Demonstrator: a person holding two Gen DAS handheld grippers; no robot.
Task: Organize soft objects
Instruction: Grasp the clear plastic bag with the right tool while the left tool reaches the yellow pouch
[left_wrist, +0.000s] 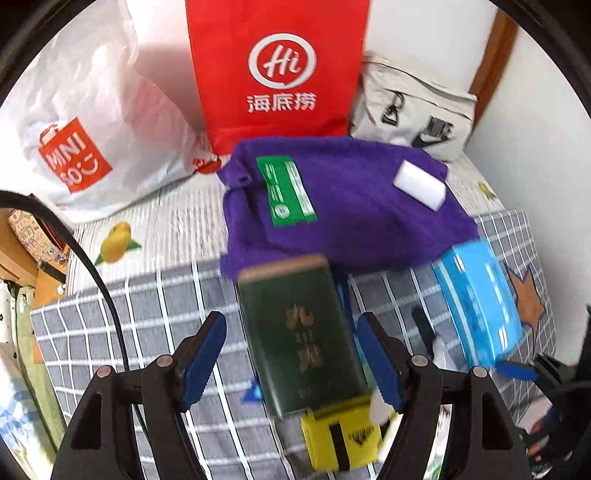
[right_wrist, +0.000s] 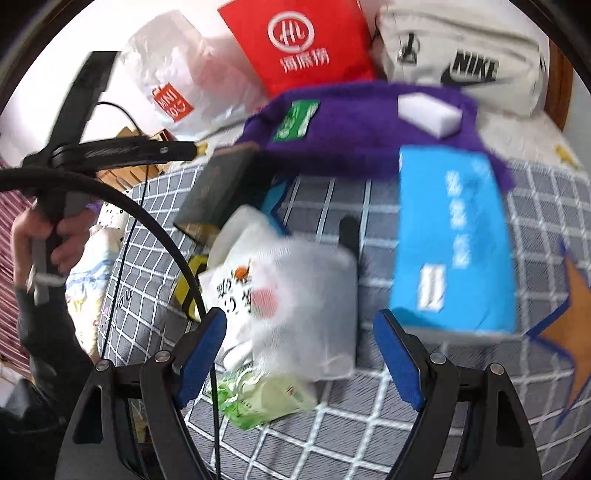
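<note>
Purple towel (left_wrist: 351, 214) with green label (left_wrist: 286, 190), white sponge (left_wrist: 420, 185), blue tissue pack (left_wrist: 480, 302), grey-and-white checked bedsheet (left_wrist: 147, 314).

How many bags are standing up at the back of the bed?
3: a white plastic bag on the left, a red bag in the middle, a grey bag on the right. More may be hidden.

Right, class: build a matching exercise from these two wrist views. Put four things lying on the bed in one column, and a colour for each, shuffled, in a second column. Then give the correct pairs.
Things:
1. towel
2. sponge block
3. tissue pack
4. tall bag with the Hi logo

Colours:
A. red
B. white
C. purple
D. light blue

Pairs: 1-C, 2-B, 3-D, 4-A
</note>
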